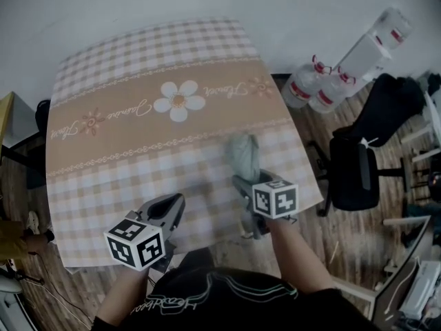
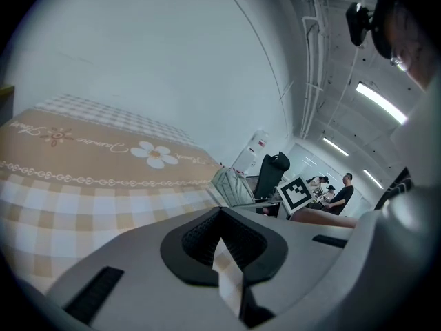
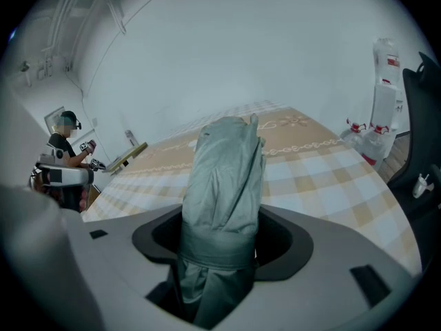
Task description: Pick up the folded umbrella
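Note:
The folded umbrella (image 1: pixel 244 154), a grey-green fabric bundle, stands up between the jaws of my right gripper (image 1: pixel 242 185) over the near right part of the table (image 1: pixel 138 150). In the right gripper view the umbrella (image 3: pixel 224 185) fills the hollow between the jaws, and the right gripper (image 3: pixel 220 257) is shut on its lower part, with its top pointing away over the cloth. My left gripper (image 1: pixel 172 209) hovers near the table's front edge, to the left of the umbrella. The left gripper (image 2: pixel 220 254) has its jaws together with nothing in them, and the umbrella (image 2: pixel 231 185) shows beyond it.
The table carries a beige checked cloth with a white flower (image 1: pixel 179 101). Several large water bottles (image 1: pixel 313 88) and a black office chair (image 1: pixel 358 171) stand on the floor just past the table's right edge. A yellow surface (image 1: pixel 5 116) lies at the far left.

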Demonstrator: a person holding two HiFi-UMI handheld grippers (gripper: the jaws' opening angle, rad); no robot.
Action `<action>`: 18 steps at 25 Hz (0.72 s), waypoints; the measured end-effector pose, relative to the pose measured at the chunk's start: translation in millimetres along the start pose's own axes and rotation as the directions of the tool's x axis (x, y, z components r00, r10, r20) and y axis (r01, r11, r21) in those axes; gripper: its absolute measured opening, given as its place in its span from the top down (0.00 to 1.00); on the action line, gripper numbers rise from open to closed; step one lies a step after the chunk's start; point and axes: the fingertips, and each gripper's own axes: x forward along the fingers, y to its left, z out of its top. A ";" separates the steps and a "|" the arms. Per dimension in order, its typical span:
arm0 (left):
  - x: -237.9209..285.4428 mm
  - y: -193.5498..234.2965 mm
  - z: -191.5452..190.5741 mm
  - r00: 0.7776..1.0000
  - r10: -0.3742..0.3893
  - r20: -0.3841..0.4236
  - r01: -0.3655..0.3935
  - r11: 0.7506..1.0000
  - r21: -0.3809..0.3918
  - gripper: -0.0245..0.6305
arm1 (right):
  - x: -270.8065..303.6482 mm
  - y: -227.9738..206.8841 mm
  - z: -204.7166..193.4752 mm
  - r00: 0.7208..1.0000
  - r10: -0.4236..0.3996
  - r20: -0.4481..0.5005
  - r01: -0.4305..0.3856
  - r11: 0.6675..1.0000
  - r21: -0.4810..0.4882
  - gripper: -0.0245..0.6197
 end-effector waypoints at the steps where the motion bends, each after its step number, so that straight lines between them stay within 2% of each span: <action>1: -1.4 -4.5 -0.2 1.000 0.001 0.005 -0.001 1.000 0.002 0.97 | -6.7 1.4 1.7 1.000 0.007 0.021 -0.007 1.000 0.001 0.53; 8: -14.9 -44.7 -1.2 0.998 -0.015 0.056 0.015 1.000 0.013 0.97 | -69.0 15.2 14.1 0.982 0.049 0.180 -0.046 0.999 -0.020 0.53; 18: -48.6 -112.3 -7.4 0.987 -0.026 0.158 0.014 0.997 0.077 0.97 | -181.7 46.8 7.4 0.925 0.143 0.352 -0.109 0.988 -0.114 0.53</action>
